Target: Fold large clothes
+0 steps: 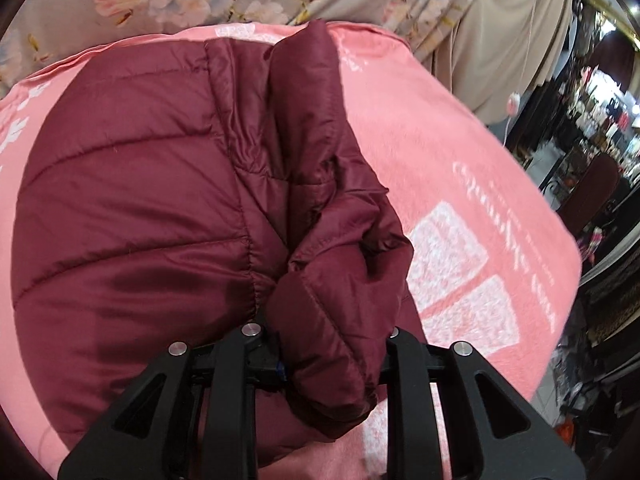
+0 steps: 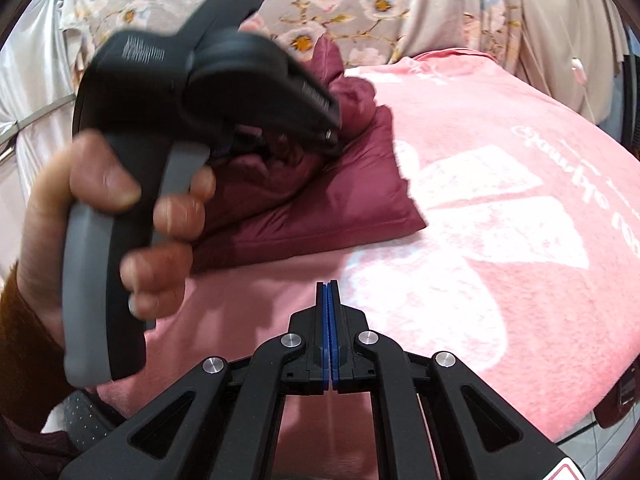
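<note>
The maroon puffer jacket (image 1: 132, 208) lies on the pink blanket (image 1: 460, 168), toward the far left part of it, w/ the blanket's right side bare. One bunched part, prob. a sleeve (image 1: 332, 280), is lifted off the body of the jacket; our left gripper (image 1: 332, 364) has its fingers clamped on that part, fabric filling the gap between them. Our right gripper (image 2: 330, 336) hangs over the near edge of the blanket, fingers pressed together on nothing, blue pads touching, well apart from the jacket. In the right wrist view our left hand (image 2: 120, 216) squeezes the handle, blurred, so it's prob. moving.

What could go wrong, as we judge it:
- Fabric is slick and puffy, so the sleeve may slide out of the fingers mid-carry, esp. if the grip takes only the outer shell.
- One-sided pull: w/ nothing pinning the body, the whole jacket may drag across the blanket instead of folding.
- Padding springs back, so a fold laid loosely may pop open.
- The blanket itself may ruck up under the drag and spoil the fold.
</note>
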A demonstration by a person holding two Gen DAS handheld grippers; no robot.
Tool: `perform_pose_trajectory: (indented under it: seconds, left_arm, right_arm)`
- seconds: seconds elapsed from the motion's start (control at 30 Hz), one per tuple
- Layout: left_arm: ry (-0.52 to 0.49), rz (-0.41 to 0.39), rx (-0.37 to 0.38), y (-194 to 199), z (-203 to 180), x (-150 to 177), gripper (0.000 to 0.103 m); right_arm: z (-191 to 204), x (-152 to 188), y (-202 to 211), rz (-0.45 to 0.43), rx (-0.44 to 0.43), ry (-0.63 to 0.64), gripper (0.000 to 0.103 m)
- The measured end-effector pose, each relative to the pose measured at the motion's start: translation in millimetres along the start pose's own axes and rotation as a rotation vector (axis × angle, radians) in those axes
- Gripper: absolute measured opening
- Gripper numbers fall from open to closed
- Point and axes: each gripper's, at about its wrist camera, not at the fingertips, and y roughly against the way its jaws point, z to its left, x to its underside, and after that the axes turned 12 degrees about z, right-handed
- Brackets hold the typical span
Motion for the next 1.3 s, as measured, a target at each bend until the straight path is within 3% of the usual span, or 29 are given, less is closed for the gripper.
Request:
perform_pose_trajectory:
  seconds: [0.07, 0.1, 0.17, 0.2, 0.23, 0.27, 0.33, 0.43, 0.53, 0.67, 0.73, 0.8, 0.83, 0.87, 1.0, 1.1, 1.3]
  left_arm:
    - [-0.006, 0.002, -0.002, 1.9, -3.9, 0.8, 0.027]
    - [-0.004, -0.002, 0.013, 6.6, -4.4, 0.8, 0.034]
    - [0.01, -0.012, 0.093, 25.2, -1.1, -0.1, 0.046]
    - [0.023, -0.025, 0.125, 34.2, 1.0, -1.5, 0.054]
    - [0.034, -0.058, 0.177, 51.4, 4.6, -3.1, 0.061]
    - [0.043, -0.089, 0.209, 64.5, 7.7, -4.6, 0.063]
    - [0.058, -0.172, 0.244, 97.9, 16.1, -10.1, 0.075]
    - [0.084, -0.26, 0.208, 132.0, 34.5, -27.5, 0.078]
    - [0.103, -0.266, 0.122, 134.1, 45.5, -56.6, 0.078]
    - [0.105, -0.143, 0.087, 93.5, 45.7, -100.7, 0.073]
    - [0.079, -0.101, 0.034, 75.7, 40.8, -114.7, 0.067]
    - [0.044, -0.065, -0.004, 55.3, 34.1, -119.7, 0.065]
    - [0.029, -0.049, -0.01, 47.8, 30.6, -122.6, 0.063]
    - [0.019, -0.035, -0.016, 40.6, 27.4, -122.4, 0.061]
    - [-0.002, 0.015, -0.049, 11.7, 18.6, -133.1, 0.045]
    - [-0.015, 0.044, -0.041, -5.2, 12.3, -139.4, 0.036]
    - [-0.045, 0.068, -0.088, -37.4, -8.3, -143.5, 0.036]
  right_arm:
    - [-5.6, -5.0, 8.1, -0.027, 0.004, -0.009, 0.005]
    - [-8.4, -8.3, 11.9, -0.042, 0.006, -0.011, 0.005]
    - [-13.2, -16.7, 16.4, -0.061, 0.001, -0.014, 0.006]
    - [-15.4, -21.3, 19.5, -0.072, -0.002, -0.015, 0.01]
    - [-17.6, -26.2, 23.5, -0.092, -0.006, -0.02, 0.023]
    - [-19.9, -28.9, 27.6, -0.112, -0.015, -0.027, 0.042]
    - [-22.3, -38.2, 35.1, -0.161, -0.045, -0.047, 0.059]
    - [-19.9, -58.8, 34.8, -0.189, -0.101, -0.058, 0.061]
    - [-21.4, -77.4, 22.8, -0.178, -0.157, -0.087, 0.061]
    - [-21.3, -91.2, 6.2, -0.186, -0.193, -0.133, 0.061]
    - [-19.3, -95.6, -4.8, -0.174, -0.178, -0.129, 0.058]
    - [-18.6, -98.1, -15.2, -0.155, -0.166, -0.11, 0.034]
    - [-19.5, -99.7, -19.8, -0.138, -0.162, -0.107, 0.017]
    - [-23.2, -98.2, -19.8, -0.141, -0.175, -0.118, 0.011]
    - [-40.8, -87.1, -4.5, -0.196, -0.196, -0.179, 0.007]
    - [-49.9, -79.7, -10.2, -0.17, -0.19, -0.211, 0.007]
    - [-62.9, -66.2, -31.3, -0.09, -0.165, -0.272, 0.006]
